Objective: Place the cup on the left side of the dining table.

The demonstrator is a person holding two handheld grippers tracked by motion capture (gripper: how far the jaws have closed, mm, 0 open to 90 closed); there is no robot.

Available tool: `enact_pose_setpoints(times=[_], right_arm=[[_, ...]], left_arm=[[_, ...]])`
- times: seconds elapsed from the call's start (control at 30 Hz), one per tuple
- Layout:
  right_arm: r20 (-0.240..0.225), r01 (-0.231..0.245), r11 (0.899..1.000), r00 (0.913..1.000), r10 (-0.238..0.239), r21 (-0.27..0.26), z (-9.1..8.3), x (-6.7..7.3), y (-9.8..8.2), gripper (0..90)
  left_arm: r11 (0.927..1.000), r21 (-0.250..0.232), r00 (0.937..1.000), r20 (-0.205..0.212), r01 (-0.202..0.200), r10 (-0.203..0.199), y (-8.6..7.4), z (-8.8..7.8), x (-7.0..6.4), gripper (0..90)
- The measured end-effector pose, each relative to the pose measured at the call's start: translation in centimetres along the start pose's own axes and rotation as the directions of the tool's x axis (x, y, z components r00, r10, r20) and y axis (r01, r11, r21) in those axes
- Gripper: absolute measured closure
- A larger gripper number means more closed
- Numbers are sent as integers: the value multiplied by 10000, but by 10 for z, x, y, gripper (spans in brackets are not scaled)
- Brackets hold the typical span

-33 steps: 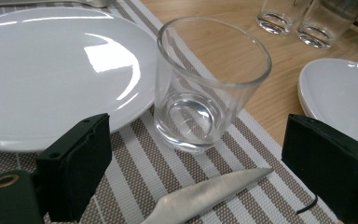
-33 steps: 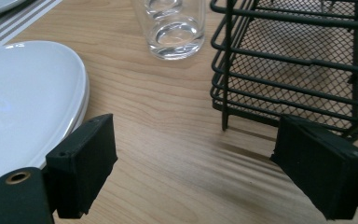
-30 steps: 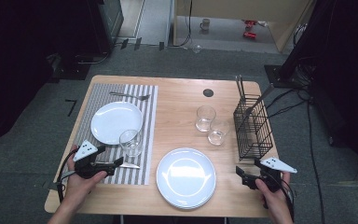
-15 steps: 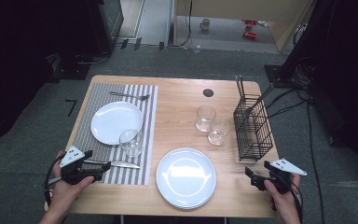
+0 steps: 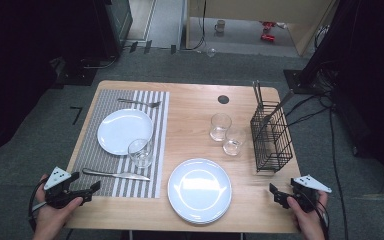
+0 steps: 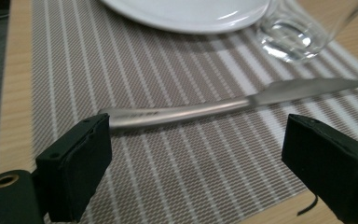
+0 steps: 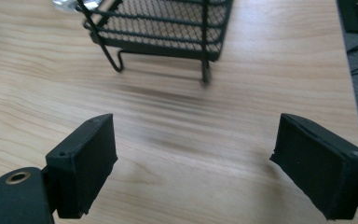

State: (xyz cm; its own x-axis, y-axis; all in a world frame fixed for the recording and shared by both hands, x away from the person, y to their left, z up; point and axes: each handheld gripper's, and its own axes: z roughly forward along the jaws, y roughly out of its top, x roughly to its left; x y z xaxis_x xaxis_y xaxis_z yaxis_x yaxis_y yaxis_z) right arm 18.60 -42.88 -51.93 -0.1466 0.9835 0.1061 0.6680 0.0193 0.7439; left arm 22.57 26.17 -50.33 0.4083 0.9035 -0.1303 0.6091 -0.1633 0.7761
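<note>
A knife (image 5: 115, 174) lies across the near part of a striped placemat (image 5: 91, 156). My left gripper (image 5: 94, 190) is open at the table's near left corner, just short of the knife handle. In the left gripper view the knife (image 6: 223, 105) lies crosswise beyond the wide-apart jaws of the left gripper (image 6: 200, 140), with nothing between them. My right gripper (image 5: 275, 193) is open at the near right corner, over bare wood. Ahead of the right gripper (image 7: 193, 140) stands a black wire basket (image 7: 168, 23).
On the placemat are a white plate (image 5: 124, 131), a glass (image 5: 140, 152) and a fork (image 5: 140, 103). A stack of white plates (image 5: 199, 189) sits at the near middle. Two glasses (image 5: 220, 126) stand left of the wire basket (image 5: 271, 140), which holds utensils.
Both hands drew back toward the near edge. The left gripper moved left, away from the glass, to the corner. The right gripper slid slightly right. Both stayed open.
</note>
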Motion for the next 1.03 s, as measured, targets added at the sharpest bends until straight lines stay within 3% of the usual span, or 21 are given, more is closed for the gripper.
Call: enact_pose_setpoints(times=[0.2, 0.33, 0.73, 0.8, 1.03], right_arm=[[404, 156, 9998, 9991, -161, 130, 2, -4, -6, 123], [708, 445, 9987, 9964, -461, 237, 3, -1, -6, 120], [636, 438, 9986, 9969, -456, 291, 4, 2, -7, 100], [638, 434, 9986, 9969, -452, 296, 4, 2, -7, 100], [638, 431, 9986, 9969, -449, 296, 3, 2, -7, 100]], left_arm=[[9990, 443, 9980, -619, -67, 94, -10, 2, 5, 90], [9982, 589, 9971, -755, -81, 126, -12, 4, 7, 90], [9987, 510, 9936, -1133, 28, 30, -14, 5, 4, 103], [9987, 500, 9913, -1313, 4, 62, -14, 5, 3, 140], [9983, 581, 9896, -1424, -110, 192, -14, 6, 1, 140]])
